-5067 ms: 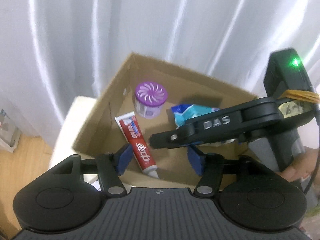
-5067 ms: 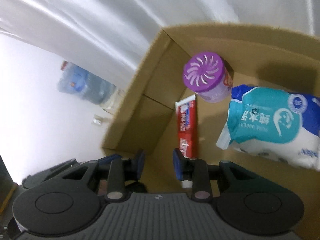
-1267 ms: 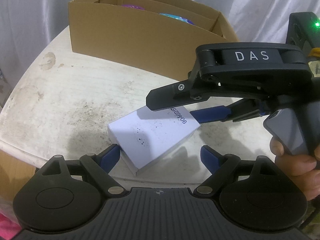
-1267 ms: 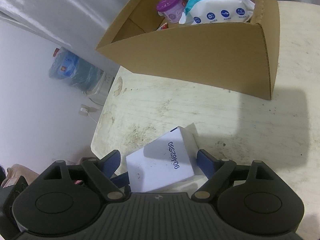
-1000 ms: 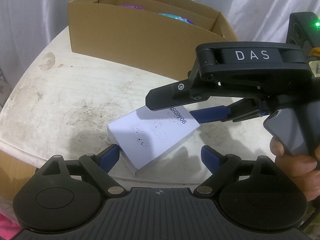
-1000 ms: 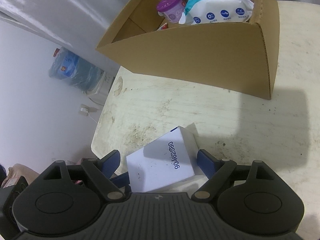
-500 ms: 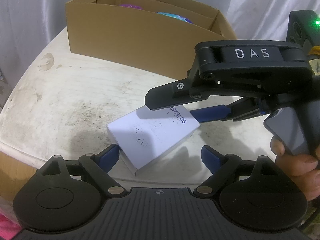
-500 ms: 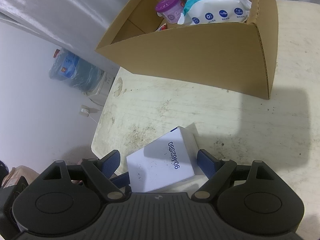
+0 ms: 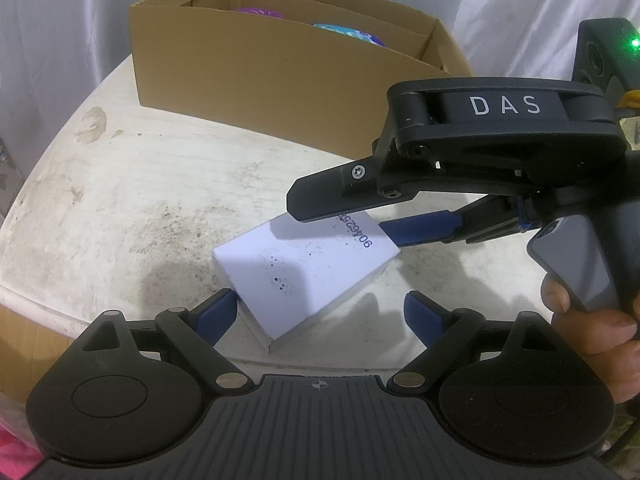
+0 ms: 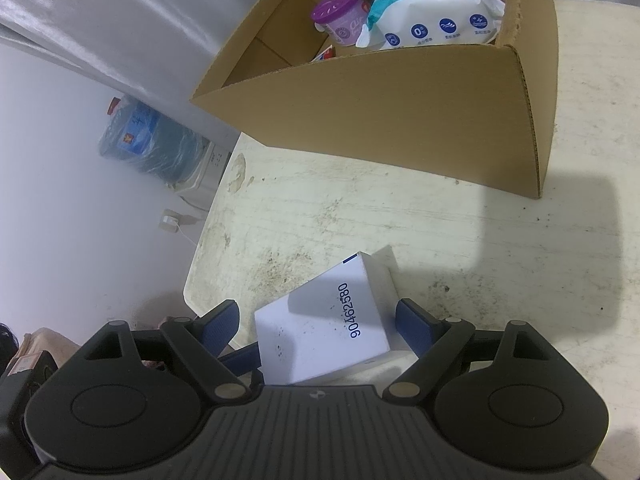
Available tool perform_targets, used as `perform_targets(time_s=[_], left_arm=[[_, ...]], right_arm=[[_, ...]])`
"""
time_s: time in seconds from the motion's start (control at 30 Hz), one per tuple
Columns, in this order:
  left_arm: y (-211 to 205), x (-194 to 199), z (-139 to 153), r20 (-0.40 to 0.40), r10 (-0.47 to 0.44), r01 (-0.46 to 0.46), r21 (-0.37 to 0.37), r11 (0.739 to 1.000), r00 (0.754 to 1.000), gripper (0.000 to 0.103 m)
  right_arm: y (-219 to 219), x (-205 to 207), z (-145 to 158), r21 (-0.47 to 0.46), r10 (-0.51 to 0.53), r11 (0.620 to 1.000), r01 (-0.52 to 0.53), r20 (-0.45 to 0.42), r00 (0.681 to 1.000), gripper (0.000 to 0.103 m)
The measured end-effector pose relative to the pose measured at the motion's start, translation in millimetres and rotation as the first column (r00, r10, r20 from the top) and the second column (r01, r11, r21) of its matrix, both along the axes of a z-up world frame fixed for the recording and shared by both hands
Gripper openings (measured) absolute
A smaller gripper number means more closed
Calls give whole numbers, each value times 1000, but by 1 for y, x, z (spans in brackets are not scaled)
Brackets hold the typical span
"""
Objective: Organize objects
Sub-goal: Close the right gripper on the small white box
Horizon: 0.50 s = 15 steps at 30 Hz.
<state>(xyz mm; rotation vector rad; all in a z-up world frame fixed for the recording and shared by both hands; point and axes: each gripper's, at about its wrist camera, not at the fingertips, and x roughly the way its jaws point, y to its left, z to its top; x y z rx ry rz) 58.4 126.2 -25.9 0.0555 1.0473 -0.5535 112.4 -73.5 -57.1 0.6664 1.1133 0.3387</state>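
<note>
A white box (image 9: 304, 268) with printed digits lies at the round table's near edge. My left gripper (image 9: 320, 304) is open around it: the left finger touches its side and the right finger stands apart. My right gripper (image 9: 344, 220) comes in from the right, held by a hand (image 9: 600, 320). In the right wrist view the white box (image 10: 324, 328) sits between the open jaws of my right gripper (image 10: 317, 308), with gaps showing. Behind stands a cardboard box (image 10: 380, 120) holding a purple air freshener (image 10: 340, 12), a wipes pack (image 10: 432, 8) and a red toothpaste tube (image 10: 326, 54).
The stained white table (image 9: 120, 184) ends just under the white box. The cardboard box (image 9: 260, 76) takes up the far side, in front of a white curtain. A blue water bottle (image 10: 136, 136) stands on the floor beyond the table's left edge.
About five seconds ago both grippers were over the cardboard box; now they stand around the white box at the table's edge. Over the last second nothing has visibly moved.
</note>
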Motion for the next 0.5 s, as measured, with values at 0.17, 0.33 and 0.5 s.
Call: perform_targets(time_s=[0.17,0.33,0.5], left_arm=[[-2,-2,1,-7,-18,17,-16,1000,1000,91],[-5,-4,-1,-4,-43,43,-20,999,999,91],[-3,-3,-2,0,-51,51,-21,998,999,91]], right_arm=[[0,-1,1,-23,-6,1000,6,1,1000,89],[-5,-4,0,-25,-18,1000,18,1,1000,89],[-6,-4,-1,-14,-18,1000,18,3,1000,89]])
